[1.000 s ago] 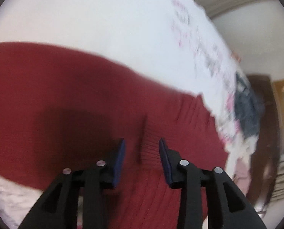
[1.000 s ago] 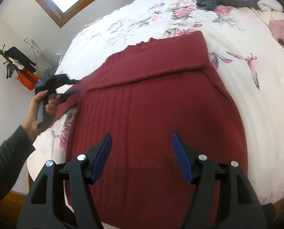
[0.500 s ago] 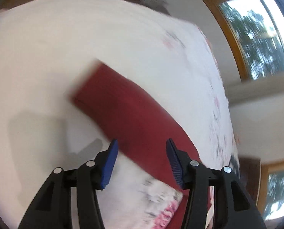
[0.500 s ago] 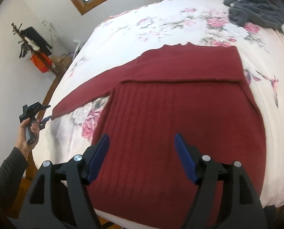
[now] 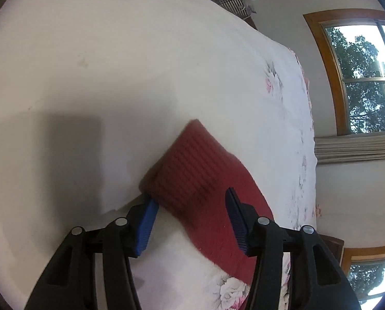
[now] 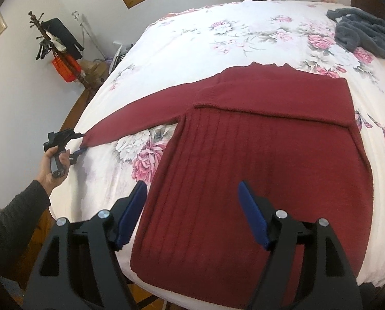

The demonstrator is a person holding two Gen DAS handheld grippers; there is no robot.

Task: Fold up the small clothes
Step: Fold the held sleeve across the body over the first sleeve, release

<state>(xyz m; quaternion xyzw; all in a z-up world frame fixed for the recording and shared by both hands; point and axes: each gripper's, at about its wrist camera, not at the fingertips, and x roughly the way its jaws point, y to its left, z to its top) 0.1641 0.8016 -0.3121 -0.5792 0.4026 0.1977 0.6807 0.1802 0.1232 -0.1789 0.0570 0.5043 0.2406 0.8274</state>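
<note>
Dark red knit sweater (image 6: pixel 257 160) flat on floral bedspread (image 6: pixel 244 33); sleeve (image 6: pixel 140 113) stretched left, long axis toward left gripper (image 5: pixel 190 219). Left gripper nearer, spread, cuff (image 5: pixel 190 160) between pads, unpinched. Right gripper (image 6: pixel 192 217) spread above hem.

I note a dark red ribbed sweater (image 6: pixel 257 139) ahead of my blue-padded right gripper (image 6: pixel 192 213), on white bedding with pink roses (image 6: pixel 244 33).
</note>
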